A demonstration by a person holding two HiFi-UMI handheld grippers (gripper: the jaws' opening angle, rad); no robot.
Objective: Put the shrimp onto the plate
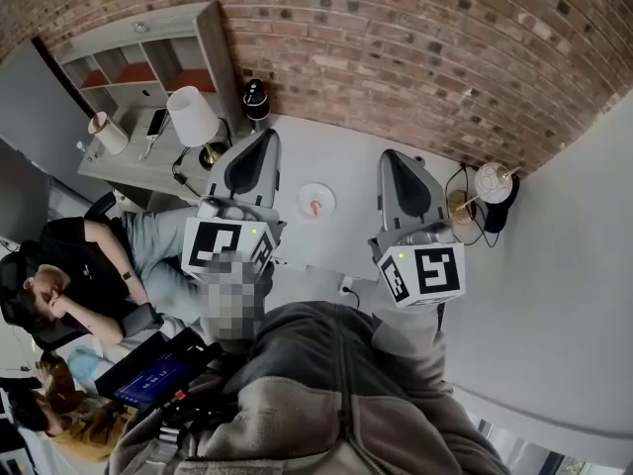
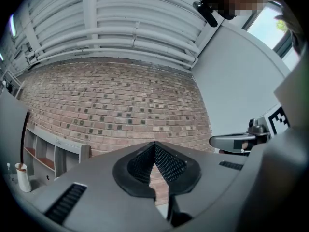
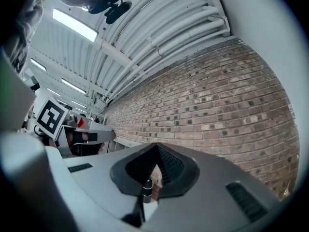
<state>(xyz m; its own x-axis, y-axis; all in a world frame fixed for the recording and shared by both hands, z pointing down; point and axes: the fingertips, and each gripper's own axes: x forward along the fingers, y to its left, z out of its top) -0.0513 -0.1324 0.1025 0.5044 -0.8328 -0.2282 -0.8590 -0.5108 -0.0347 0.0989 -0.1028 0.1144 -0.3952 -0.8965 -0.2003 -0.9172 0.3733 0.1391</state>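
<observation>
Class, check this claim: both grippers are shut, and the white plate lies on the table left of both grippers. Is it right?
No. The head view shows the white plate between the left gripper and the right gripper, not left of both. Both are shut.

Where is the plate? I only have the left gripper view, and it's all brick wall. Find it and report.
Observer: In the head view, the small round white plate lies on the white table, between the left gripper and the right gripper.
Operator: Tell me what's on it.
Observer: A small orange-red piece, likely the shrimp, though it is too small to be sure.
Operator: Check the right gripper's jaws.
Observer: The right gripper view shows them together, holding nothing.
</observation>
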